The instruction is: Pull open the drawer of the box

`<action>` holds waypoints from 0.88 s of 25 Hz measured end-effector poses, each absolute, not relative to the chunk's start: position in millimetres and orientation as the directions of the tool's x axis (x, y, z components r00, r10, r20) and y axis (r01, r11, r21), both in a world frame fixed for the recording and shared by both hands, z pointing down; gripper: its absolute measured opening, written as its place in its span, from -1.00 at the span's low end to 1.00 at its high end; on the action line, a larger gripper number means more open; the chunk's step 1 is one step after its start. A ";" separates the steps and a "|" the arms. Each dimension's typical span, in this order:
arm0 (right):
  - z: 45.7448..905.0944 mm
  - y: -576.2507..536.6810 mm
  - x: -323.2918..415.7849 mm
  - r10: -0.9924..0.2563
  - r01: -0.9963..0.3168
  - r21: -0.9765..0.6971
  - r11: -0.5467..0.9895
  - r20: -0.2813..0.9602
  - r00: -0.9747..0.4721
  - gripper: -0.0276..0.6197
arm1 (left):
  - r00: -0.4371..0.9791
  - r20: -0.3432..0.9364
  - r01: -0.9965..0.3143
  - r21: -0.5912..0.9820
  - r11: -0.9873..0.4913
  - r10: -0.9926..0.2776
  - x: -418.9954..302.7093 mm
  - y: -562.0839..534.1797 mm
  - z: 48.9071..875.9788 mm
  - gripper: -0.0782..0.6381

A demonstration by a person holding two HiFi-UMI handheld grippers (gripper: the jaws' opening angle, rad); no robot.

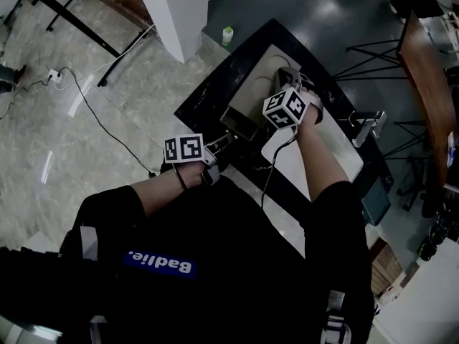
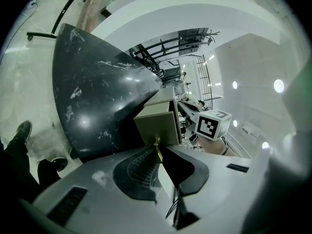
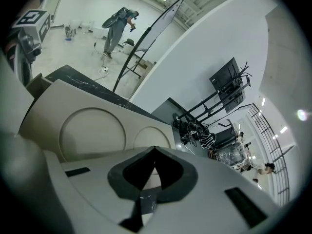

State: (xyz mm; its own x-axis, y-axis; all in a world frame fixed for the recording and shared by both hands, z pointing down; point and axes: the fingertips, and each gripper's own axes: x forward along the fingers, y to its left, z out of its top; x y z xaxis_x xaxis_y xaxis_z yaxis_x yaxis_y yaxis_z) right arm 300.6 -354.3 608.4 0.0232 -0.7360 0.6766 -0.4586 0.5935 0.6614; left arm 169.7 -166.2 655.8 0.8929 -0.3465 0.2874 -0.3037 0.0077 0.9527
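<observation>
My left hand-held gripper (image 2: 157,152) is pinched shut on the small gold knob (image 2: 157,141) of the drawer (image 2: 155,126), whose front faces me. The box (image 1: 267,74) lies on the black desk (image 1: 208,95), its long axis running away from me. My right hand-held gripper (image 3: 155,152), jaws together and empty, is over the box top. I cannot tell how far out the drawer is.

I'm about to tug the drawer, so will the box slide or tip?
It may slide: the box sits on a glossy marble table. Tipping seems unlikely, since it looks low and wide, and the right gripper appears to bear on its top.
</observation>
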 end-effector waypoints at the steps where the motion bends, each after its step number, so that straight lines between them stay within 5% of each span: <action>1: 608.5 -354.5 300.2 -0.737 -0.457 0.664 0.592 0.675 0.026 -0.91 | 0.894 0.287 -0.303 0.953 0.007 -0.344 168.4 -164.0 655.9 -0.66; 22: 608.3 -355.7 299.1 -0.750 -0.470 0.687 0.555 0.657 0.075 -0.91 | 0.914 0.288 -0.294 0.955 0.021 -0.286 142.1 -126.0 657.8 -0.67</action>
State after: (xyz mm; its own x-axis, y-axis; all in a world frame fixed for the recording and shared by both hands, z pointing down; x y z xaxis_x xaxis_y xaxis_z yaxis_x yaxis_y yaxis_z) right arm 299.1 -355.7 608.3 0.0753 -0.7499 0.6572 -0.4702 0.5545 0.6866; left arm 142.1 -126.0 657.8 0.9139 -0.2864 0.2878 -0.2943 0.0211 0.9555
